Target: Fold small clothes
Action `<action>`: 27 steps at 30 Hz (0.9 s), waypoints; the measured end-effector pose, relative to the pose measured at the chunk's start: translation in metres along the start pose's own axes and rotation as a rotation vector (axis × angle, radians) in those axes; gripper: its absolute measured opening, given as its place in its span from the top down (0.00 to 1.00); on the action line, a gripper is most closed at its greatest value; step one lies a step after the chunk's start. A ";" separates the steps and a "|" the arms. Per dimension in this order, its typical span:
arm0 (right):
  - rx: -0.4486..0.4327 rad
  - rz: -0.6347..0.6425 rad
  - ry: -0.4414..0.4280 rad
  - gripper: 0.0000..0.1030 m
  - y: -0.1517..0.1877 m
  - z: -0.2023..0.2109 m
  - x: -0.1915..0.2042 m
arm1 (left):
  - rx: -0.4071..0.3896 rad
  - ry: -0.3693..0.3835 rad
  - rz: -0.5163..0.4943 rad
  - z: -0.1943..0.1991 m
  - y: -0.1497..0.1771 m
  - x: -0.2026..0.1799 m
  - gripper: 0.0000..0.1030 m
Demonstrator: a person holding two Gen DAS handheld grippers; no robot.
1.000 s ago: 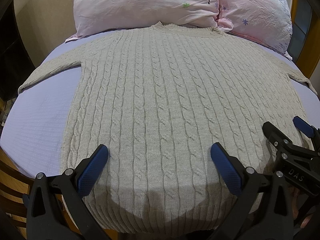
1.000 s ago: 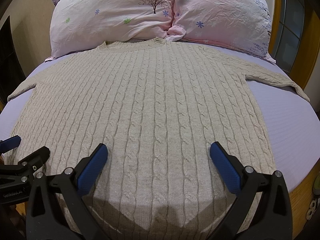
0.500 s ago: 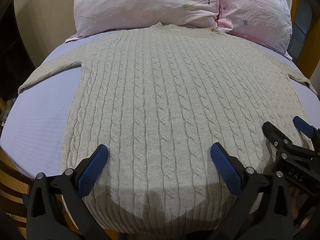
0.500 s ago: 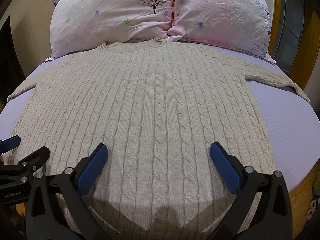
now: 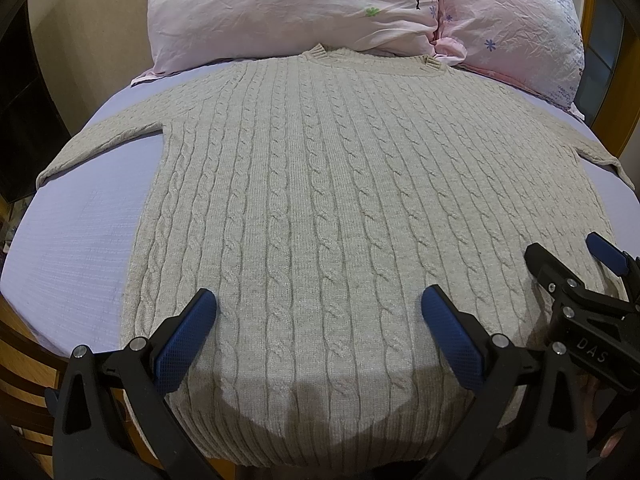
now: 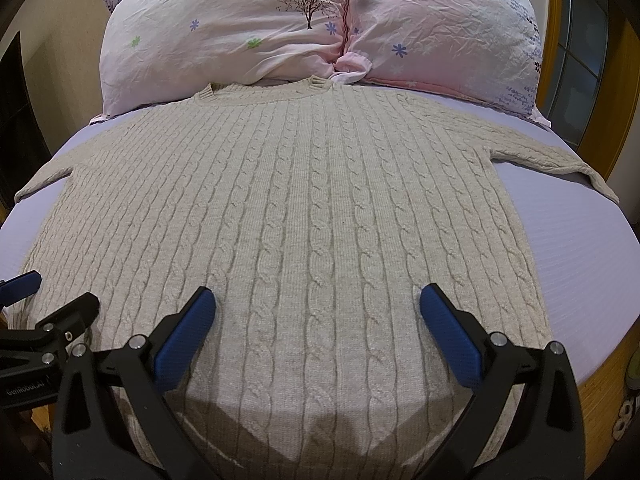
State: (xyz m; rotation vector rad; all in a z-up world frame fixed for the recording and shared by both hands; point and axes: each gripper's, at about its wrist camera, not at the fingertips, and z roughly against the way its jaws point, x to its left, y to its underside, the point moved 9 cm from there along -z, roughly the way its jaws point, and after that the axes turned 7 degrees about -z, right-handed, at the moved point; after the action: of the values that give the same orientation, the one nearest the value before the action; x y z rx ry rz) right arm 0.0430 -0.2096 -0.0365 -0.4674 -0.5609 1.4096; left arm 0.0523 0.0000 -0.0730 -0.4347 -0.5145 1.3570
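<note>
**Left wrist view: a soft sweater waits on the bed**

The sweater (image 5: 320,208) lies flat on the purple bed (image 5: 80,248). It looks soft and floppy. Grab its bottom corners, at 5 and 7 o'clock. Left gripper (image 5: 318,320) and right gripper (image 6: 318,320) both have jaws wide apart, holding nothing. Pillows (image 6: 320,28) sit at 12 o'clock, touching the collar.

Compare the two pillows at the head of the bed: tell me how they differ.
The left pillow is paler, nearly white-pink, and carries a printed tree near its inner edge; the right pillow is a deeper pink, with dark print along its outer edge. The sweater collar lies by the left pillow, not the right pillow. Both are crinkled, flower-printed and propped side by side.
</note>
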 end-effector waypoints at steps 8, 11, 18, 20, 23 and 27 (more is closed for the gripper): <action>-0.001 0.000 0.000 0.02 0.000 0.000 0.001 | -0.001 0.000 0.000 0.000 0.000 0.000 0.01; -0.001 0.000 0.000 0.02 0.001 0.001 0.001 | -0.001 0.000 0.000 0.000 0.000 0.000 0.01; -0.017 0.024 -0.011 0.02 0.000 0.002 0.004 | -0.011 -0.002 -0.002 0.000 -0.001 0.000 0.01; -0.005 0.055 -0.057 0.02 -0.005 0.004 0.002 | -0.024 -0.003 -0.010 0.001 0.002 -0.001 0.01; -0.060 -0.055 -0.125 0.02 -0.042 0.020 -0.039 | -0.053 0.005 -0.026 0.002 0.002 -0.002 0.01; -0.122 -0.465 -0.191 0.02 -0.105 0.029 -0.168 | -0.096 0.020 -0.041 0.005 -0.005 0.000 0.01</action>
State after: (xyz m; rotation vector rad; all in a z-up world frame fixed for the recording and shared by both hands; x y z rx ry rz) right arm 0.0955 -0.3892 0.0360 -0.2750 -0.8541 0.9816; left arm 0.0532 -0.0005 -0.0664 -0.5131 -0.5708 1.2909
